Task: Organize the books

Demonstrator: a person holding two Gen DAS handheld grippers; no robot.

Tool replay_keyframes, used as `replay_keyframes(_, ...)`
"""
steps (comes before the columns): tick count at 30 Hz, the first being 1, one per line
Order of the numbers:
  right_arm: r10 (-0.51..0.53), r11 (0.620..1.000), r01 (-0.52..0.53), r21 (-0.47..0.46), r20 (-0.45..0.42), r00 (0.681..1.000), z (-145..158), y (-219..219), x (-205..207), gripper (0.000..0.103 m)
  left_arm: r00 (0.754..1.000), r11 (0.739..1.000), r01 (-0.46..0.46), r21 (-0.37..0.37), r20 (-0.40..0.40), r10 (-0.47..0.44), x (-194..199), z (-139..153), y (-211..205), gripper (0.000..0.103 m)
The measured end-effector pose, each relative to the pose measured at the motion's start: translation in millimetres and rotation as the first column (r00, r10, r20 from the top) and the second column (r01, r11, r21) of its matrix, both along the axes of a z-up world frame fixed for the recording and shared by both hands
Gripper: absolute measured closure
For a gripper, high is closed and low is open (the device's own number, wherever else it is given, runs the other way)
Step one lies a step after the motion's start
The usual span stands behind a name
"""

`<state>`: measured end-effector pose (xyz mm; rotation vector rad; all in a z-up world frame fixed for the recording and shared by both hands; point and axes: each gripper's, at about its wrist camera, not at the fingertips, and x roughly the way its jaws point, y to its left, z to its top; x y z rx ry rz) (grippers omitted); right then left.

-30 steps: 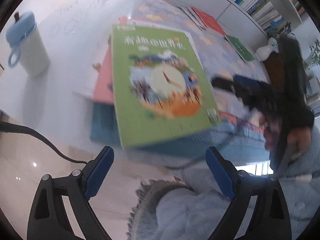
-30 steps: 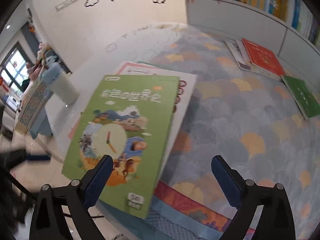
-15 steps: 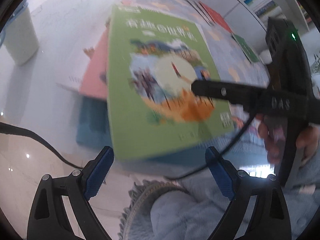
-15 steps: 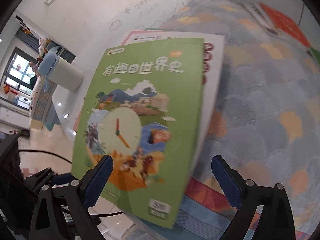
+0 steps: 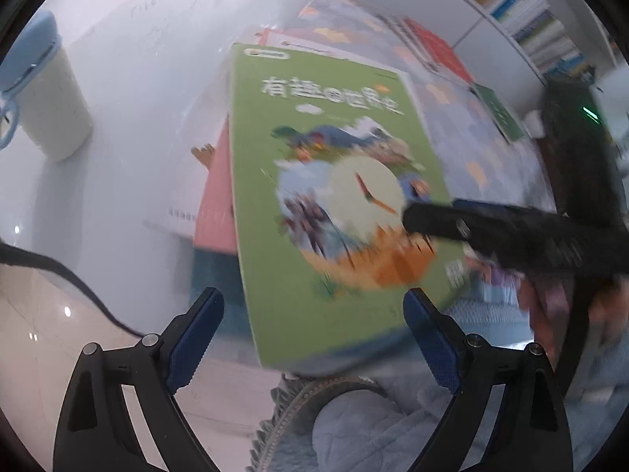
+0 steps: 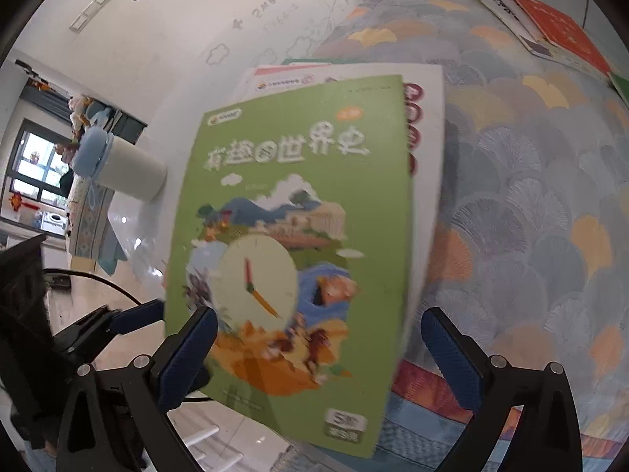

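We see a green book [image 6: 298, 236] with a clock picture on its cover lying on top of a white-and-pink book [image 6: 426, 126], its near end overhanging the table edge, while a red book [image 6: 558, 27] and a small green book [image 5: 499, 112] lie farther back.

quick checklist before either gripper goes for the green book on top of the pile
1. Left gripper open and empty: ok.
2. Right gripper jaws opening, nothing pinched between them: ok.
3. Green book is on top of the pile, cover up, its near end sticking out past the table edge: ok.
4. White book right under it sits askew, so it may drag along: not ok.
5. The grippers crowd the same near end, the right one reaching across the cover in the left wrist view: not ok.
6. Blue-lidded cup stands apart from the pile: ok.
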<state>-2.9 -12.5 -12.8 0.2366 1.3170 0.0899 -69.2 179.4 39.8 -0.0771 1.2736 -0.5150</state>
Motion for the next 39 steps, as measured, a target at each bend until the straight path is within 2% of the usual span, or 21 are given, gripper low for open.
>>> replay_keyframes(6,-0.058,0.998,0.059,0.01,-0.057,0.997,-10.1,-30.2,-12.3,0.0,0.999,0.999,-0.021,-0.03,-0.043,0.02,-44.0,-13.1,1.9,0.011)
replay_keyframes(9,-0.078,0.997,0.079,0.017,-0.072,0.994,-10.1,-40.2,-13.5,0.0,0.996,0.999,-0.043,-0.002,-0.077,0.043,-54.7,-28.6,-4.4,0.012)
replay_keyframes(11,-0.064,0.998,0.065,0.011,-0.05,0.997,-3.6,-41.5,-12.4,0.0,0.994,0.997,-0.071,0.01,-0.081,0.072,-55.1,-35.9,-5.5,0.012)
replay_keyframes(16,0.004,1.0,-0.004,-0.026,-0.001,1.0,7.5,-27.6,-6.2,0.0,0.976,0.98,-0.196,-0.043,-0.1,0.191,-34.5,-41.4,3.5,0.012)
replay_keyframes(19,0.04,0.999,-0.039,-0.038,0.012,0.999,9.0,-22.8,-4.4,0.0,0.98,0.983,-0.183,-0.01,-0.081,0.182,-22.5,-38.8,-3.3,0.012)
replay_keyframes(23,0.078,0.994,-0.075,-0.074,0.044,0.996,13.2,-6.8,5.7,0.0,0.991,0.991,-0.128,0.039,-0.037,0.129,-5.8,-31.4,-16.0,0.012)
replay_keyframes(25,0.088,0.995,-0.085,-0.054,0.048,0.995,16.5,-1.3,10.4,0.0,0.992,0.99,-0.123,0.075,-0.006,0.124,3.9,-25.3,-21.0,0.012)
replay_keyframes(29,0.122,0.992,-0.119,-0.033,0.103,0.987,27.0,17.8,25.1,0.003,0.973,0.97,-0.229,0.088,0.016,0.228,18.0,-18.1,-3.1,0.012)
replay_keyframes(32,0.143,0.987,-0.148,0.067,0.074,0.987,26.9,17.5,28.8,0.003,0.95,0.945,-0.312,0.092,0.014,0.312,17.2,-14.7,17.7,0.012)
replay_keyframes(34,0.156,0.981,-0.163,0.106,0.076,0.985,31.0,11.9,20.4,0.003,0.945,0.944,-0.327,0.053,-0.017,0.328,10.0,-9.7,29.8,0.012)
replay_keyframes(36,0.157,0.985,-0.164,0.056,0.114,0.981,41.5,-1.6,8.3,0.003,0.953,0.953,-0.301,0.025,-0.016,0.302,-2.2,6.1,29.0,0.012)
replay_keyframes(39,0.145,0.989,-0.14,-0.041,0.175,0.974,64.7,-24.9,-14.0,0.003,0.975,0.974,-0.222,0.038,0.038,0.22,-13.3,40.7,10.3,0.011)
